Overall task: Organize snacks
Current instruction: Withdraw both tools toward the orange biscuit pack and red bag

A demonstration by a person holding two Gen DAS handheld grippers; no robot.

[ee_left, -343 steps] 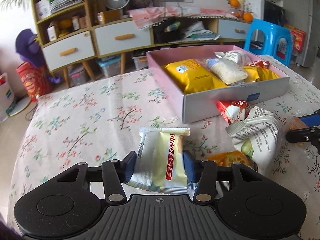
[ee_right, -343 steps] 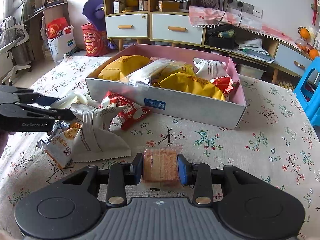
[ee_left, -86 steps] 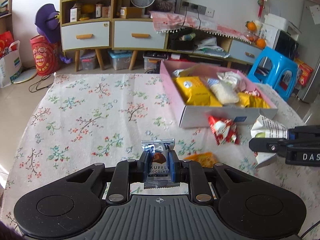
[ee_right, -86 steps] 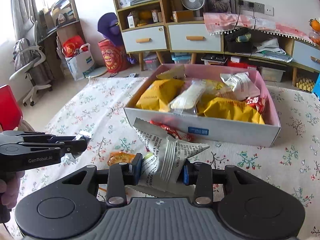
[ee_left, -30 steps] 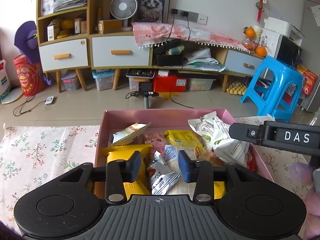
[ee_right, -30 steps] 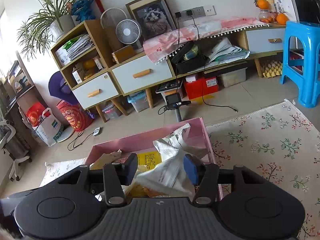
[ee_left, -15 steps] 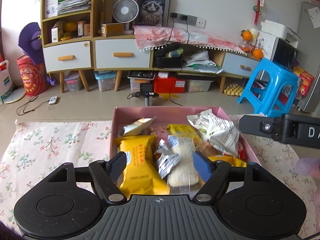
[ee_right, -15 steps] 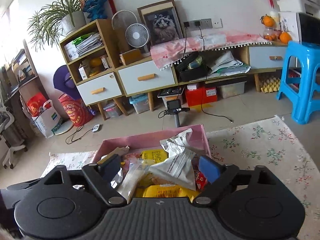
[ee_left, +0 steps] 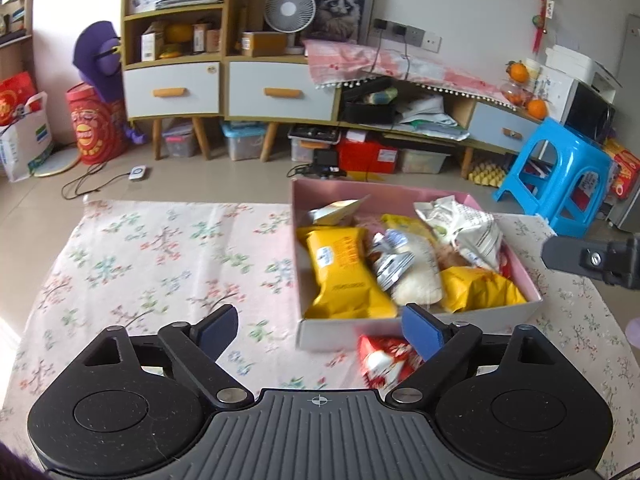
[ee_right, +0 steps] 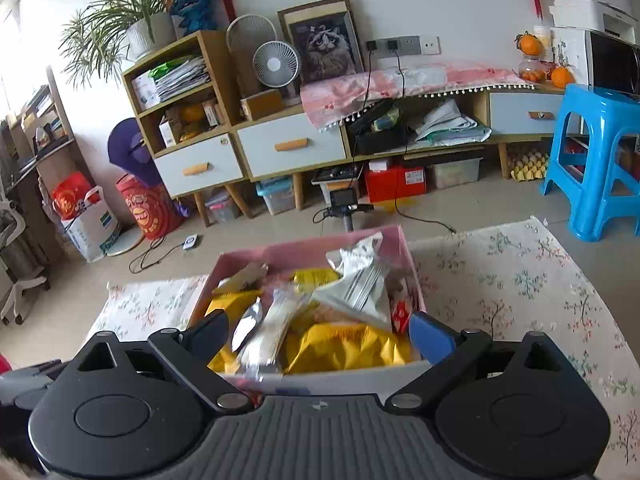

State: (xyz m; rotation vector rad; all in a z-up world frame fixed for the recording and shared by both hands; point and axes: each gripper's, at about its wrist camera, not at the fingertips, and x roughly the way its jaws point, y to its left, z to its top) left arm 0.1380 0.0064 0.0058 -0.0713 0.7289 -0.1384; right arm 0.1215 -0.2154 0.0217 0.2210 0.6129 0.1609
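Observation:
A pink box (ee_left: 404, 191) on the floral table holds several snacks: a yellow bag (ee_left: 340, 272), a silver chocolate wrapper (ee_left: 390, 264), a white-grey packet (ee_left: 466, 228) and another yellow bag (ee_left: 476, 290). A red snack bag (ee_left: 386, 360) lies on the cloth just before the box's front wall. My left gripper (ee_left: 320, 330) is open and empty, near the box's front left corner. My right gripper (ee_right: 320, 328) is open and empty, above the box's front edge (ee_right: 332, 374); its body shows at the right of the left wrist view (ee_left: 592, 260).
The floral tablecloth (ee_left: 160, 256) stretches left of the box and also right of it (ee_right: 520, 280). Past the table stand wooden cabinets (ee_left: 208, 84), a blue stool (ee_left: 560, 176) and floor clutter.
Both grippers have opened wide and pulled back from the box. The chocolate wrapper and the white-grey packet now lie in the box. The red bag has come into the left wrist view.

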